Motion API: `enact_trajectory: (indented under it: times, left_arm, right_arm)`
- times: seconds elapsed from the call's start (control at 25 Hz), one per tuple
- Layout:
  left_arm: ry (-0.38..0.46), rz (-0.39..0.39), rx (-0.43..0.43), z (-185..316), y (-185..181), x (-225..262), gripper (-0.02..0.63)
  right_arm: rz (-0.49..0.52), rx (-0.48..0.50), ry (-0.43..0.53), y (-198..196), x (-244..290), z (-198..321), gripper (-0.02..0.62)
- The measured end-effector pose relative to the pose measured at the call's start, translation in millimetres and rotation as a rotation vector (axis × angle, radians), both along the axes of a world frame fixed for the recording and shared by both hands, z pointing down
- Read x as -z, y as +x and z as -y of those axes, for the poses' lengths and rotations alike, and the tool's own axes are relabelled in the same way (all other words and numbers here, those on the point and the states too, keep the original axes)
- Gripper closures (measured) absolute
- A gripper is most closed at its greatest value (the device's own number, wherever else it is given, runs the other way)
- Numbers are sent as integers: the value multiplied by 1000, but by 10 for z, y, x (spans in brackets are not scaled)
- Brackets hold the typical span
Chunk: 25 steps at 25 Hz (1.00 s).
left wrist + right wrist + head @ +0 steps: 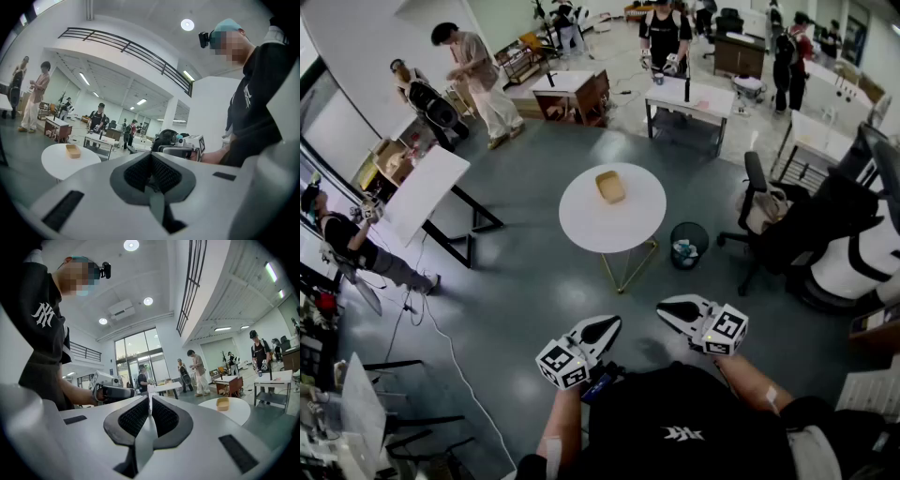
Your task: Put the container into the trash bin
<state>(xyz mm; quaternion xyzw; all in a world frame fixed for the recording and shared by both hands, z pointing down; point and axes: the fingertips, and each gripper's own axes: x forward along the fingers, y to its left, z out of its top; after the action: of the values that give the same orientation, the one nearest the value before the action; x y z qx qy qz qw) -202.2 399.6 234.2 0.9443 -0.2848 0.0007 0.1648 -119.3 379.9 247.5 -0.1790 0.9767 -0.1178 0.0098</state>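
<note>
Head view alone shows the one trash bin (688, 246) beside the round table (581, 225); all three views show one container (610, 187). Left gripper (604, 329) and right gripper (671, 311) have jaws pressed together, empty.

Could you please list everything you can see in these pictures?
round table: one, white, mid-floor.
container: one, tan, on the round table.
trash bin: one, dark mesh, floor right of that table.
office chair: one, black, right of the trash bin.
other tables: several, white, farther off.
people: several, around the room's edges.
left gripper: one, white and black, shut, empty.
right gripper: one, white and black, nearly shut, empty.
</note>
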Motion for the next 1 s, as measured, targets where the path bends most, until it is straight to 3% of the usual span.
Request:
enact_trajectory:
  times: [0.6,1.0]
  left_arm:
    - [-10,9,54,-155,146,-19,604]
    - [22,64,116,-88,102,103,604]
  right_arm:
    - [-22,14,-8,312,-92,-78,546]
    - [6,24,14,572,28,-118,546]
